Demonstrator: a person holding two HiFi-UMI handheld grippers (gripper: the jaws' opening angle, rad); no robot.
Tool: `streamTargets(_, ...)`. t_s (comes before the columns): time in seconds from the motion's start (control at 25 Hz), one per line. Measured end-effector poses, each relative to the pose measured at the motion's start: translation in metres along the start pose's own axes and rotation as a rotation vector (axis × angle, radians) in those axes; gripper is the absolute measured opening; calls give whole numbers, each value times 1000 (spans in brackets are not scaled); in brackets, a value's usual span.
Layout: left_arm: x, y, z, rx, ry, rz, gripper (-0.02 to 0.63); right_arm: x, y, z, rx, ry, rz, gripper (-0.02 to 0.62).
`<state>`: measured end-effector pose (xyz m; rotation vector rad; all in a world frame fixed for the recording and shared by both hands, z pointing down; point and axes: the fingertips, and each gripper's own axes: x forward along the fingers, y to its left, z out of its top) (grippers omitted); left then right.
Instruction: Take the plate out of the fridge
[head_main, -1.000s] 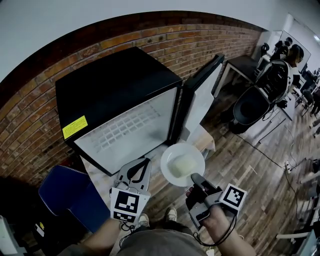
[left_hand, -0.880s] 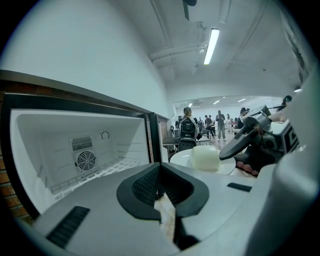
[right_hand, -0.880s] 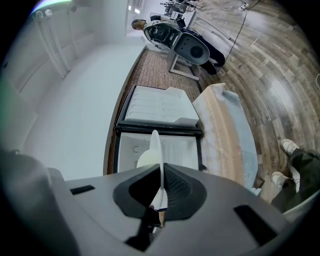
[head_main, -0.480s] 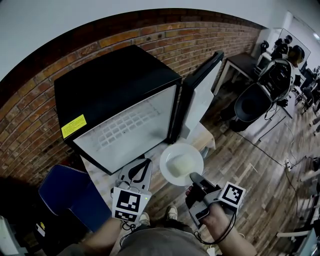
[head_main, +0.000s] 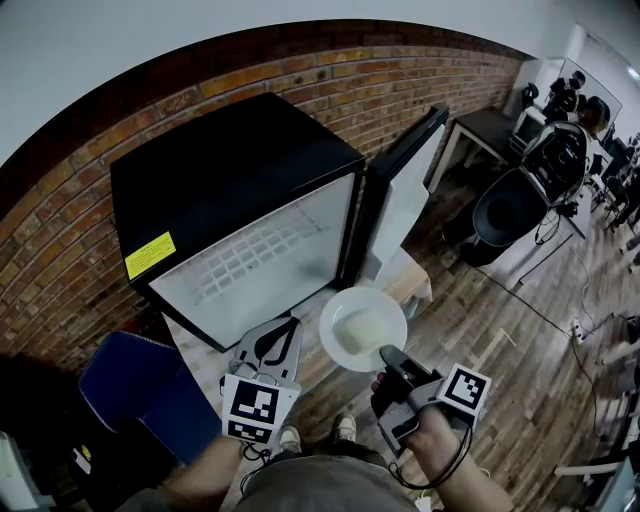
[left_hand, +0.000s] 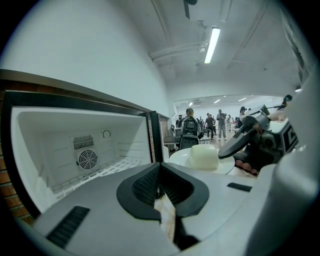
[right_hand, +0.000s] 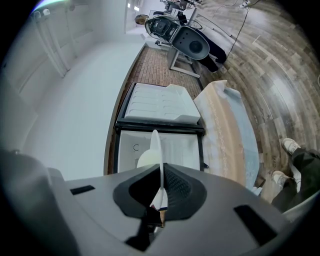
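A white plate (head_main: 345, 312) with a pale block of food (head_main: 364, 328) hangs in the air in front of the open black fridge (head_main: 235, 180), outside its empty white interior (head_main: 255, 255). My right gripper (head_main: 386, 353) is shut on the plate's near rim. In the right gripper view the plate (right_hand: 155, 145) shows edge-on between the pads. My left gripper (head_main: 291, 324) is shut on nothing, just left of the plate and below the fridge opening. From the left gripper view I see the plate (left_hand: 181, 157), the food (left_hand: 203, 156) and the right gripper (left_hand: 226, 150).
The fridge door (head_main: 408, 175) stands open to the right. The fridge rests on a low wooden table (head_main: 412, 283). A blue seat (head_main: 140, 385) is at lower left. A dark desk (head_main: 490, 128) and a black chair (head_main: 505, 212) stand on the wood floor at right.
The plate and my right gripper have drifted very slightly left. The left gripper is where it was.
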<state>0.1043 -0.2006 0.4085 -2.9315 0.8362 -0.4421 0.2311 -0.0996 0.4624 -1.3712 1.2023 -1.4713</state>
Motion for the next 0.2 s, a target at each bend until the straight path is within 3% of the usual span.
streamTargets(0.2, 0, 0, 2, 1, -3, -1, 18, 0, 1, 0, 4, -2, 2, 31)
